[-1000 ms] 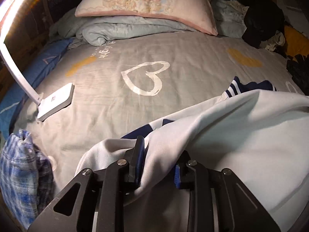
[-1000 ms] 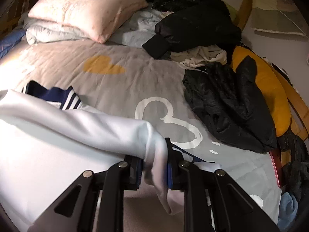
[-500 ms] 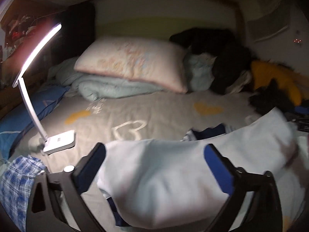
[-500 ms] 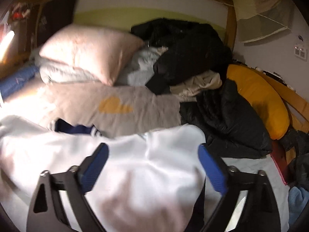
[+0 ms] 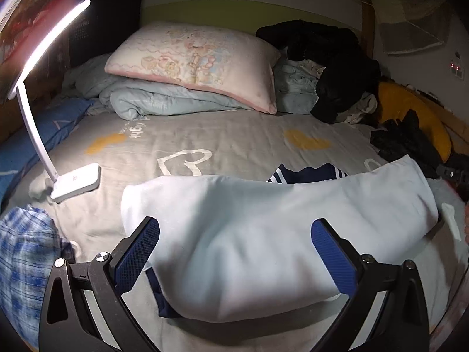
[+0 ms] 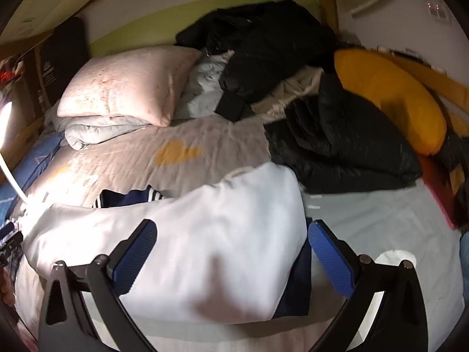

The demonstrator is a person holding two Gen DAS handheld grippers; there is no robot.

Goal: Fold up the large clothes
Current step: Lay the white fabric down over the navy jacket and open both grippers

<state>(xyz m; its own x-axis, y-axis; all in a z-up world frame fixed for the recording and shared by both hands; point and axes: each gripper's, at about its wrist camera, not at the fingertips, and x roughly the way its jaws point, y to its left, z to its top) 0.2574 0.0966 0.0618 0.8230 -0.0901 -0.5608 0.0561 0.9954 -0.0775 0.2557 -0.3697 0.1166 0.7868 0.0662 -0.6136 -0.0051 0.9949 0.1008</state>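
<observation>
1. The left gripper [image 5: 234, 252] stands spread wide, its blue pads clear of the cloth; its jaws have just been opening and nothing is pinched between them.
2. The right gripper [image 6: 231, 252] is likewise spread wide, having just opened, with fabric showing between its pads but not pressed by them.
3. The white garment [image 5: 263, 234] lies folded on the grey bed sheet [image 5: 234, 140], just ahead of and below both grippers, with its navy striped trim [image 5: 307, 173] peeking out at the far edge.
4. Its long axis runs side to side across both views. The left gripper hangs over the left part, the right gripper over the right end, so each hand is nearest its own end.
5. I'd judge the next fold would bring one end across toward the other.
6. Further out, a desk lamp [image 5: 76, 179] stands to the left, a pillow [image 5: 193, 61] at the head, and dark jackets [image 6: 337, 146] are heaped on the right.
</observation>
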